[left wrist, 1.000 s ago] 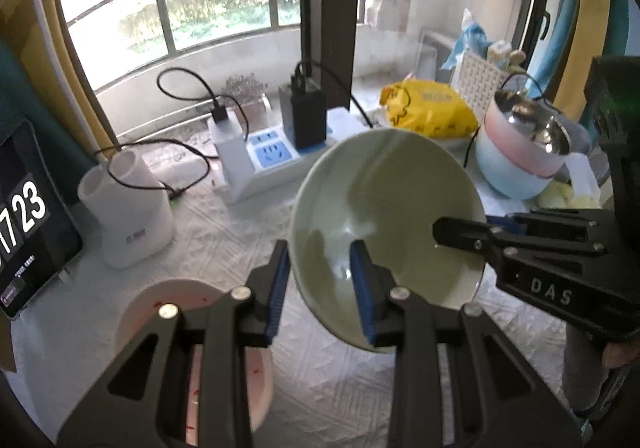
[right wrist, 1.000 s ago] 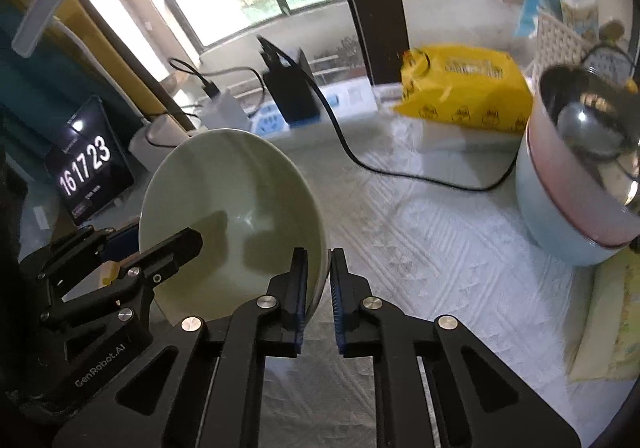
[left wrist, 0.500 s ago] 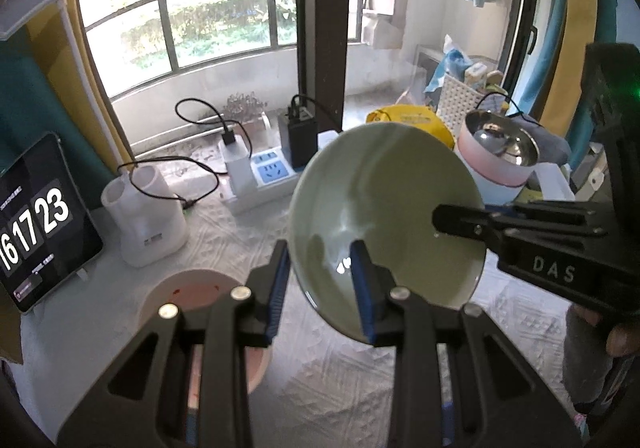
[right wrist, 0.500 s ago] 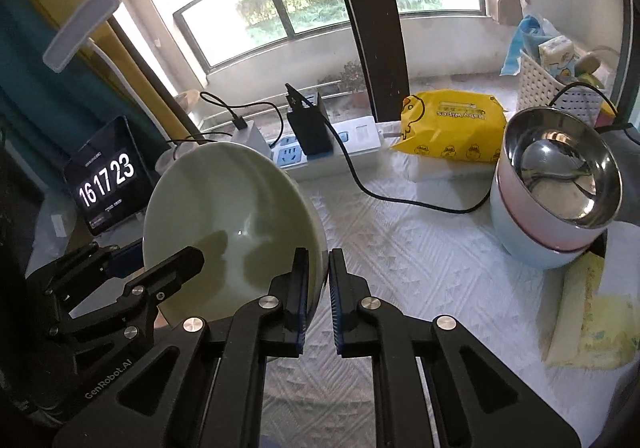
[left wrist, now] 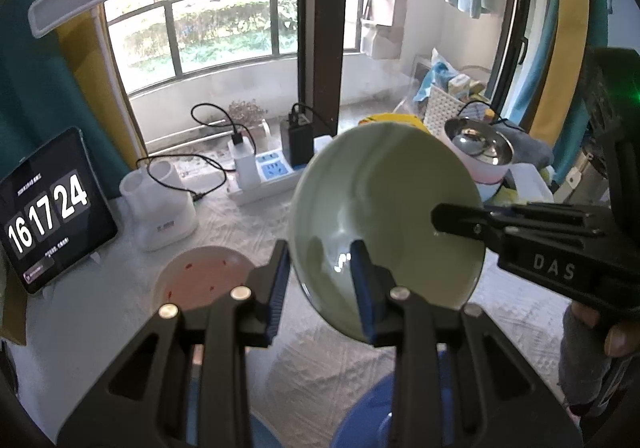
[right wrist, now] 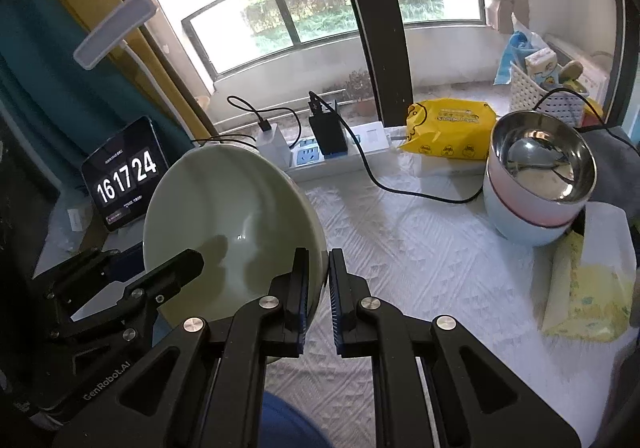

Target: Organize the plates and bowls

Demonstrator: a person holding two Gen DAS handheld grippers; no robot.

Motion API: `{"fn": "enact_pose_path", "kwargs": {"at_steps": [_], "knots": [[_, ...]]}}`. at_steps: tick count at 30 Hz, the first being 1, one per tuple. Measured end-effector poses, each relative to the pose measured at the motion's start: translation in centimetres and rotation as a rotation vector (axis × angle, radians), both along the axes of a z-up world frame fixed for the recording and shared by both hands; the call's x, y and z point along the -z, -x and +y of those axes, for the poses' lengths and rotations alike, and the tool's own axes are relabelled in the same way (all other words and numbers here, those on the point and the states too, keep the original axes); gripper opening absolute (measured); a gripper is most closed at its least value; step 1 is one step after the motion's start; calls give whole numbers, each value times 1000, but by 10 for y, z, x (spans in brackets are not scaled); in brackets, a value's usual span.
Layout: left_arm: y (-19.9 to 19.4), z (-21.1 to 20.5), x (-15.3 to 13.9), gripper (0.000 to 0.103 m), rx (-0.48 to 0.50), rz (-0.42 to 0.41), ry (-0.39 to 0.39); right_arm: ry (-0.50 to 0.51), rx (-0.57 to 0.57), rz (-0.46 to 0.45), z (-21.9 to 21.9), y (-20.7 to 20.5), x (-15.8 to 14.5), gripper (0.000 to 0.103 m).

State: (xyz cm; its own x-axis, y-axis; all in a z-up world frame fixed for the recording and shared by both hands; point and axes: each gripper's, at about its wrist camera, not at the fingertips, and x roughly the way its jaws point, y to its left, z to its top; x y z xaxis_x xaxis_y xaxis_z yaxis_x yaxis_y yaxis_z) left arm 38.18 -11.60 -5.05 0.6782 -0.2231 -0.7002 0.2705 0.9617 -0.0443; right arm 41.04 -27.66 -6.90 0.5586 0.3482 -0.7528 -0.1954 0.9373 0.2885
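A pale green bowl hangs tilted above the table, held from both sides; it also shows in the right wrist view. My left gripper has its fingers either side of the bowl's left rim. My right gripper is shut on the bowl's right rim and reaches in from the right in the left wrist view. A pink plate with red specks lies on the table below left. A blue dish sits at the bottom edge.
A steel bowl stacked in pink and blue bowls stands at the right. A power strip with chargers and cables, a yellow packet, a tablet clock, a white container and a tissue pack ring the white cloth.
Both grippers have lifted the green bowl higher above the table, so more of the room and table shows. The grip on the bowl is unchanged.
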Motion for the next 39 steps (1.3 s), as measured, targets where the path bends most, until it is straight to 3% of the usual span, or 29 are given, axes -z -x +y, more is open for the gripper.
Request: {"fn": "enact_pose_path", "kwargs": {"at_steps": [20,39], "knots": [[53,8,-11,31,11,-10,40,-13,16,-19,-2,54,-16,11],[89,9,-6,31,26,17,63,-3,27,1,1,93,-9,11]]}}
